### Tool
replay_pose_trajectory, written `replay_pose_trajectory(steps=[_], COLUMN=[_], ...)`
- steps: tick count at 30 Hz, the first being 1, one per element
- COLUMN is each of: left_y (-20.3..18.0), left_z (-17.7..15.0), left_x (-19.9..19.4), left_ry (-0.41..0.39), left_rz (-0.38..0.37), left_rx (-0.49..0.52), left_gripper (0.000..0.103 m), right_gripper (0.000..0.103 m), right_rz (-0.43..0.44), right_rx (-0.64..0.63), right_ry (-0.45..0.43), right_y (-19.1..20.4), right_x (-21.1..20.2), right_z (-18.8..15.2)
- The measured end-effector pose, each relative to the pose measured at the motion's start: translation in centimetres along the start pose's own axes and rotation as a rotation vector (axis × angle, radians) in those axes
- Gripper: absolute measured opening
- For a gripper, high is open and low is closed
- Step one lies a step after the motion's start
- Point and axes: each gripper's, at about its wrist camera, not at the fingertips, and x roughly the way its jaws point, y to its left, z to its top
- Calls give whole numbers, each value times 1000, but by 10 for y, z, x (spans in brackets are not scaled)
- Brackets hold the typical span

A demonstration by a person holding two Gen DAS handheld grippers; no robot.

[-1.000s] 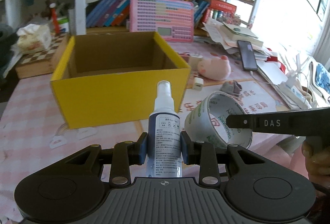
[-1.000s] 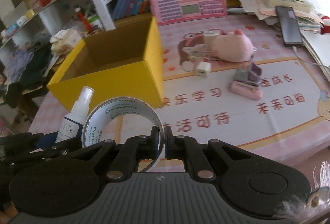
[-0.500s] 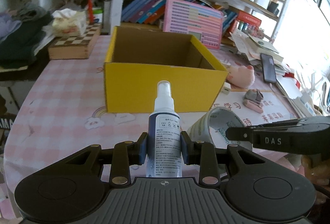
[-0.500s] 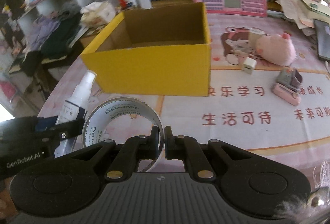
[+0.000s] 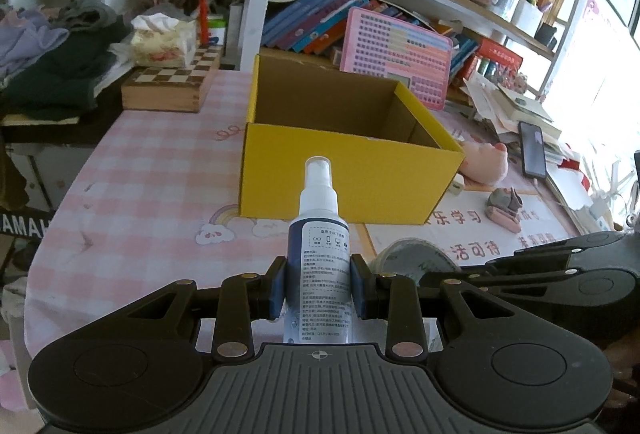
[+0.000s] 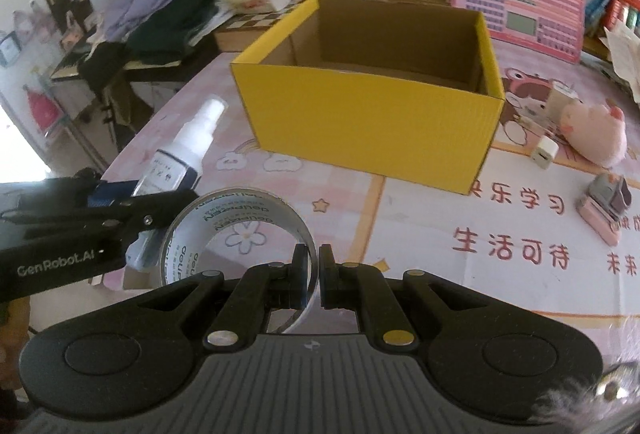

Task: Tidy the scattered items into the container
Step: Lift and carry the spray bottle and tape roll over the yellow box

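An open yellow cardboard box (image 5: 344,178) (image 6: 368,122) stands on the pink table, with nothing showing in the part of its inside I see. My left gripper (image 5: 318,284) is shut on a white and dark blue spray bottle (image 5: 319,250), held upright in front of the box. My right gripper (image 6: 314,274) is shut on the wall of a clear tape roll (image 6: 224,226), held just right of the bottle. In the right wrist view the bottle (image 6: 180,162) and the left gripper's finger (image 6: 100,218) show at the left. The tape roll (image 5: 416,262) peeks out in the left wrist view.
Right of the box lie a pink plush pig (image 6: 592,134), a small white charger (image 6: 543,153) and a pink and grey stapler-like item (image 6: 606,210). A phone (image 5: 532,150) and papers sit at the far right. A chessboard box (image 5: 172,86), clothes and bookshelves stand behind.
Both grippers have swung left with their loads, so the box now sits more to the right and farther ahead. Both grips are unchanged.
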Motion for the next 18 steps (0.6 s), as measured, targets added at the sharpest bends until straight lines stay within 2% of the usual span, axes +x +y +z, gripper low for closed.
replay_pose_trajectory(steps=[10, 18], left_y=[-1, -6], left_z=[17, 52], left_x=[0, 10], left_ry=[-48, -114], left_rz=[-1, -3], left_rx=[14, 42], left_gripper=[31, 31], right_gripper=[6, 6], right_rz=[-10, -24], right_rx=[-11, -43], right_ry=[-67, -150], right_y=[-3, -20], right_x=[-3, -8], right_z=[17, 51])
